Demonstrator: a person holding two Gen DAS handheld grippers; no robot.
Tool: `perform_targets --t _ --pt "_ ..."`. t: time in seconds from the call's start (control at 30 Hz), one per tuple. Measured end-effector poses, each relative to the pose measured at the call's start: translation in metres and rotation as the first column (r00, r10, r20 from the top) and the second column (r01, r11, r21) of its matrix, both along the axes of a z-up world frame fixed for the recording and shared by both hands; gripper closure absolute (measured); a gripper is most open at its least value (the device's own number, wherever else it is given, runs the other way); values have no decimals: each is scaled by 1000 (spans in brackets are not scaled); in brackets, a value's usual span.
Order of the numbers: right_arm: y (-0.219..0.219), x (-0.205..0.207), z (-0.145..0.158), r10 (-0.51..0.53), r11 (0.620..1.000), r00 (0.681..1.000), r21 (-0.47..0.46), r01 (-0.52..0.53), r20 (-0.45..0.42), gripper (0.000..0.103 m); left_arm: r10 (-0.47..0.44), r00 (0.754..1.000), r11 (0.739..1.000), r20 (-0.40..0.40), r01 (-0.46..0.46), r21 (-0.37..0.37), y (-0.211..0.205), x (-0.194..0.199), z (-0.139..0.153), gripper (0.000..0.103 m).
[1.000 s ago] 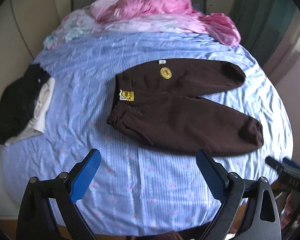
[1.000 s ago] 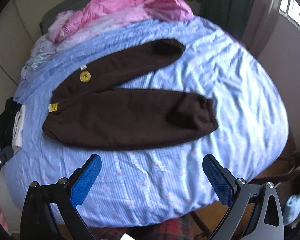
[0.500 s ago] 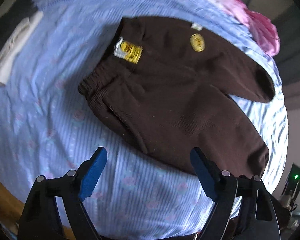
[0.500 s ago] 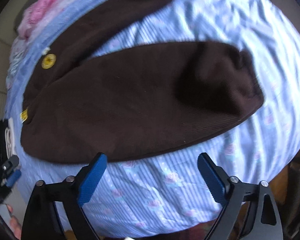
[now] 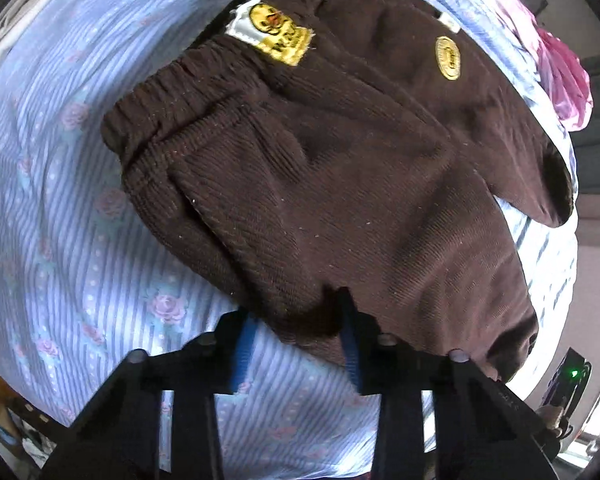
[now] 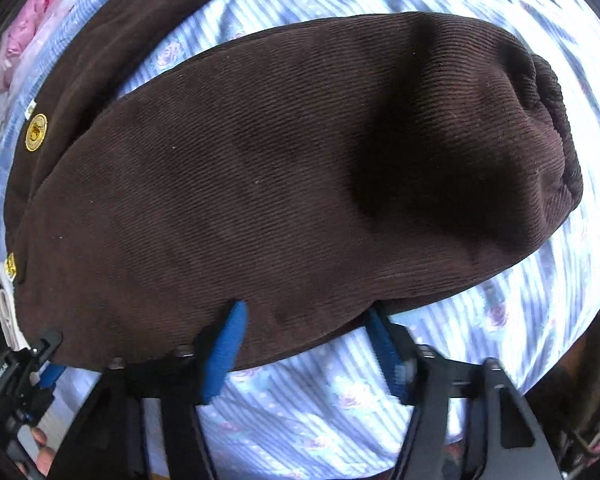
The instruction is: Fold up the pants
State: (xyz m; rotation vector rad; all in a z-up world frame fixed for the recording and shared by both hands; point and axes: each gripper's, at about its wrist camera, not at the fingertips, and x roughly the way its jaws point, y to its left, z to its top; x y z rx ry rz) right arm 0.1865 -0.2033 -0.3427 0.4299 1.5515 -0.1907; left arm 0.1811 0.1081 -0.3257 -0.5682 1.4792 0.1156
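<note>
Lying flat on striped bedsheet (image 5: 60, 216), brown corduroy pants (image 5: 340, 184): soft, limp, light. Left gripper (image 5: 296, 340) and right gripper (image 6: 304, 336), jaws narrowed, straddle near leg's hem-side edge; bite unconfirmed.

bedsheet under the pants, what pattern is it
Light blue and white stripes with small pink roses on the bedsheet, clearest in the left wrist view.

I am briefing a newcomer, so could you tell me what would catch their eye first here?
The dark brown corduroy pants spread flat across the blue striped floral bedsheet. Next, the yellow woven label at their waistband, and the left hand-held gripper straddling the near hem.
</note>
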Motion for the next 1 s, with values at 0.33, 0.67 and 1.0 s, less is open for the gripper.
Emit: perform_targets --t 0.33,0.67,1.0 --pt "-15 -15 61 44 998 987 33 -49 153 91 -52 989 998 140 48 33 -11 -13 61 77" --pt "-9 34 170 110 994 904 -43 -101 413 92 36 961 999 273 -34 -12 9 22 127 78" --pt "17 158 201 198 980 852 -110 -165 484 92 101 957 995 271 -102 -12 29 139 124 78"
